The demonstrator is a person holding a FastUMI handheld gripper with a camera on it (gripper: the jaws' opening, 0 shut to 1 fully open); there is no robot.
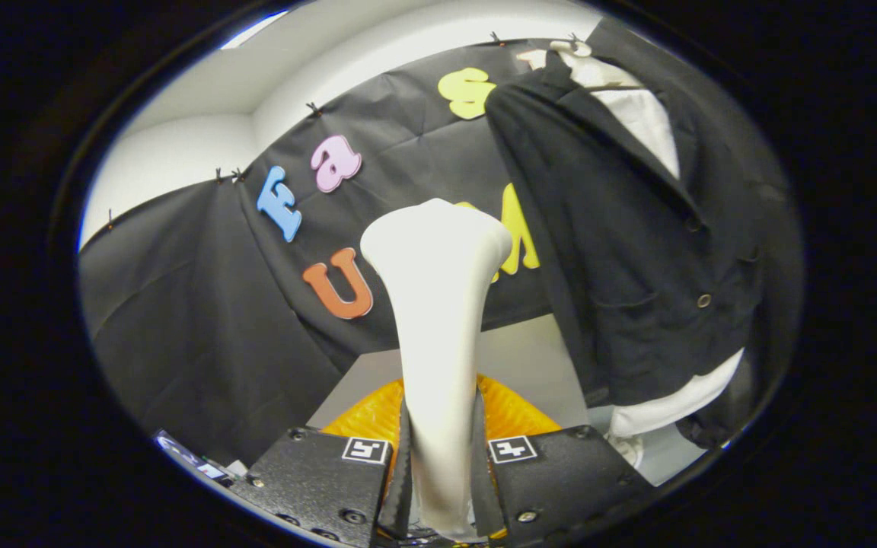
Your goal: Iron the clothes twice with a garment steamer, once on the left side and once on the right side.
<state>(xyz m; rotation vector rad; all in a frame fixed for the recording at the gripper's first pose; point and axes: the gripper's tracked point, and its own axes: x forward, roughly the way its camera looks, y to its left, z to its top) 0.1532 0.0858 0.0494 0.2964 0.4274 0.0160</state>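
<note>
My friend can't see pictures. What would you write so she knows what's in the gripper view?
The hand-held gripper is shut on the handle of a smooth white garment steamer, whose wide head points up ahead of the fingers. Beside the steamer head hangs a black buttoned jacket over a white shirt. An orange ribbed object lies behind the fingers.

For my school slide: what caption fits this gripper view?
Gripper shut on white garment steamer, its head raised beside the hanging black jacket.

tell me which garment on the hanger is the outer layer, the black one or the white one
The black jacket is outermost; the white shirt shows at its open collar and below its hem. The gripper is shut on the white garment steamer.
</note>
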